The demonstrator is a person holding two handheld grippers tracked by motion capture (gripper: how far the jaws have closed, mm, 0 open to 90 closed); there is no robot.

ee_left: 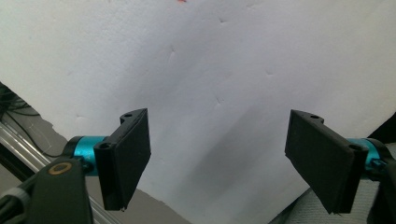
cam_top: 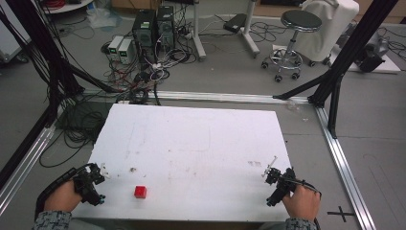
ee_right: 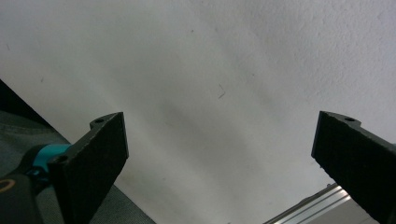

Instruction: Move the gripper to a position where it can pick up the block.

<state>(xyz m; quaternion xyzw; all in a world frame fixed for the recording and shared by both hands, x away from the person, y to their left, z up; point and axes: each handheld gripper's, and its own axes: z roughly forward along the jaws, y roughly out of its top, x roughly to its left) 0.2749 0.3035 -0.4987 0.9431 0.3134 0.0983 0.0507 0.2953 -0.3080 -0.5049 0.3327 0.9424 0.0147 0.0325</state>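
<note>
A small red cube (cam_top: 140, 192) sits on the white foam board (cam_top: 191, 143) near its front edge, left of centre. My left gripper (cam_top: 91, 184) is held at the board's front left corner, a short way left of the cube. Its jaws stand wide apart over bare board (ee_left: 219, 93), and a sliver of the red cube (ee_left: 181, 1) shows at the top edge of that view. My right gripper (cam_top: 280, 184) rests at the front right corner, its jaws also wide apart above plain white board (ee_right: 219, 93).
An aluminium frame rail (cam_top: 342, 163) runs along the right of the board and another along the left (cam_top: 24, 163). Behind the board lie tangled cables (cam_top: 139, 81), computer towers (cam_top: 153, 28) and a stool (cam_top: 292, 43).
</note>
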